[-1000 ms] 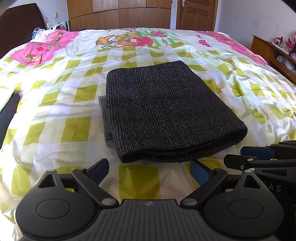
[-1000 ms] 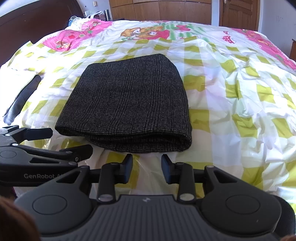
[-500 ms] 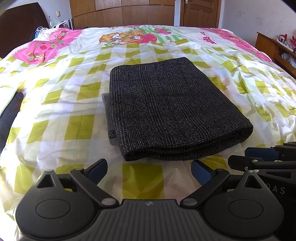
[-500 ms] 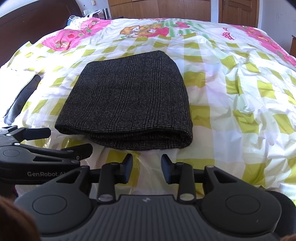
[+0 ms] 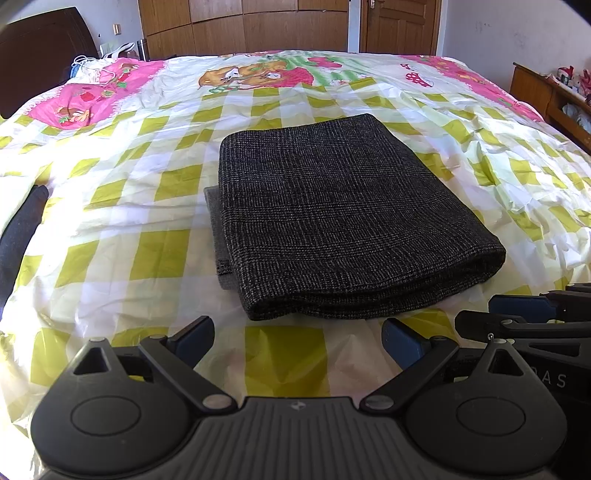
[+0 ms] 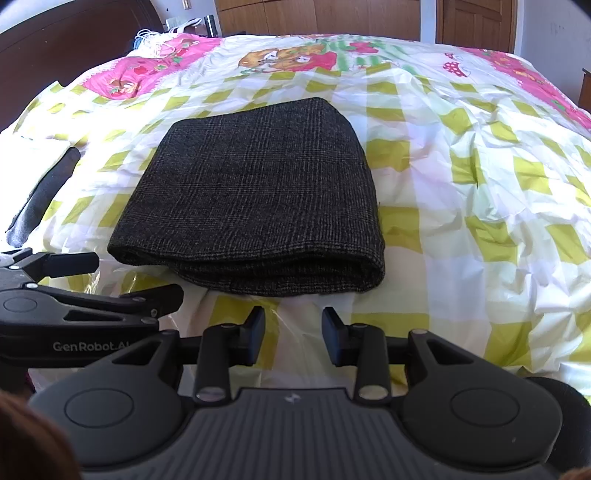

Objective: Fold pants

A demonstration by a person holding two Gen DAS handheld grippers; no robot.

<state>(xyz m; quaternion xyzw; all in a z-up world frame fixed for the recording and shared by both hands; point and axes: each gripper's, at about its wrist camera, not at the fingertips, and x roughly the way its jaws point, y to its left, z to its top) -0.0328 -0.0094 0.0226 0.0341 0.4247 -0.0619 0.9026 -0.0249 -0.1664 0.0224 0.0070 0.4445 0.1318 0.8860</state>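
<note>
The dark grey checked pants (image 5: 332, 214) lie folded in a thick rectangular stack on the bed; they also show in the right wrist view (image 6: 255, 199). My left gripper (image 5: 297, 338) is open wide and empty, just short of the stack's near edge. My right gripper (image 6: 293, 332) is open with a narrower gap and empty, also just short of the near folded edge. The right gripper shows at the right edge of the left wrist view (image 5: 524, 314), and the left gripper at the left of the right wrist view (image 6: 92, 288).
The bed carries a yellow-green checked cover (image 5: 155, 254) with pink cartoon panels at the far end. A dark garment (image 5: 18, 236) lies at the left edge. A wooden wardrobe (image 5: 258, 26) and door stand beyond; a wooden shelf (image 5: 546, 96) is at the right.
Both grippers have drawn back and lifted slightly from the folded pants. The pants have not moved. Both stay open and empty.
</note>
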